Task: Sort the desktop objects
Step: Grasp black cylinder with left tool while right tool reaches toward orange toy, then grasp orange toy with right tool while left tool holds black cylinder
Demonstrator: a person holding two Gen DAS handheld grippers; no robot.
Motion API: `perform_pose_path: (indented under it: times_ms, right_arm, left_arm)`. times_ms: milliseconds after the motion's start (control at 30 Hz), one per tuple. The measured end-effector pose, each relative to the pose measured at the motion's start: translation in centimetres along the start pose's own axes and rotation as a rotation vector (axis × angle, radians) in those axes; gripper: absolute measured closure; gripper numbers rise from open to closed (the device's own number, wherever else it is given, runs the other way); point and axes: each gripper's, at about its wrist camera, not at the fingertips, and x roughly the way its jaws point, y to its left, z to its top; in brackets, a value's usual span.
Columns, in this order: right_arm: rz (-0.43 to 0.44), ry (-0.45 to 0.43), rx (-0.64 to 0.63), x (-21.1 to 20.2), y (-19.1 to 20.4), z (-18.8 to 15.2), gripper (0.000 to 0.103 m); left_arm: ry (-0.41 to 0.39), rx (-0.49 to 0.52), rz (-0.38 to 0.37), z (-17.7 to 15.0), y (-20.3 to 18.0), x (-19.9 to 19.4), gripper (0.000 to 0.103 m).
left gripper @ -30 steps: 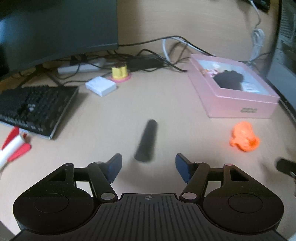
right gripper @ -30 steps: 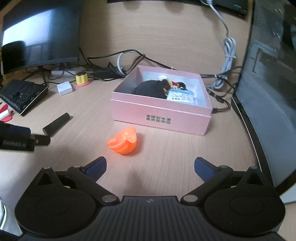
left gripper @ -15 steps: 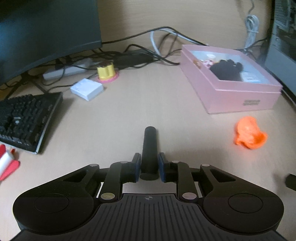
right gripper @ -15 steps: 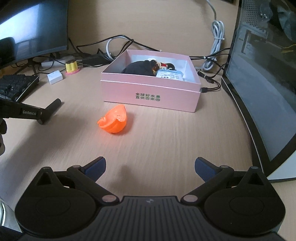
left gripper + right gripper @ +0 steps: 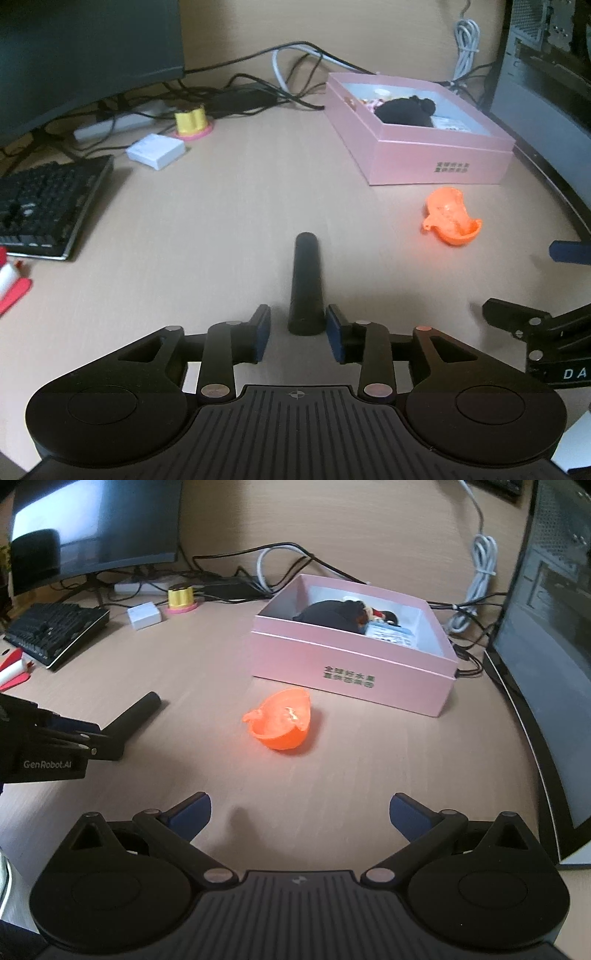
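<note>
"GenRobot.AI" is printed in pale letters on the black side of the left gripper (image 5: 94,744), at the left edge of the right wrist view. The letters "DA" are seen on the right gripper (image 5: 561,254), at the right edge of the left wrist view. Two lines of dark Chinese characters are printed on the near wall of the pink box (image 5: 351,675); they cannot be read.

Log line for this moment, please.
left gripper: just opening, black cylinder between jaws | right gripper: open, empty | orange toy: on desk
</note>
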Motion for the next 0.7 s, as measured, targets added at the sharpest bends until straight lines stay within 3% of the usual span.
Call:
perform_pose_path:
  times_ms: [300, 367, 433, 500, 567, 633, 700]
  right_arm:
    - [0.014, -0.001, -0.005, 0.1, 0.2, 0.0, 0.000]
    - [0.018, -0.002, -0.009, 0.0, 0.3, -0.1, 0.000]
    - [0.020, -0.002, -0.012, 0.0, 0.3, -0.1, 0.000]
    - [0.021, -0.001, -0.013, -0.1, 0.3, -0.2, 0.000]
    - [0.020, 0.000, -0.021, -0.1, 0.3, -0.1, 0.000]
    - [0.012, -0.003, -0.033, -0.3, 0.5, -0.2, 0.000]
    - [-0.006, -0.014, -0.047, -0.9, 0.5, -0.3, 0.000]
  left_arm:
    - [-0.016, -0.024, 0.153, 0.3, 3.3, -0.4, 0.057]
    - [-0.015, -0.053, 0.154, 0.3, 4.1, -0.6, 0.055]
    - [-0.017, -0.087, 0.108, 0.5, 4.6, -0.7, 0.050]
    - [-0.024, -0.086, 0.079, 1.2, 4.6, -0.3, 0.037]
    - [-0.039, -0.063, 0.118, 2.6, 4.6, 0.9, 0.030]
    - [-0.054, -0.060, 0.181, 4.0, 5.0, 2.5, 0.030]
    - [-0.065, -0.054, 0.188, 5.2, 6.0, 3.9, 0.034]
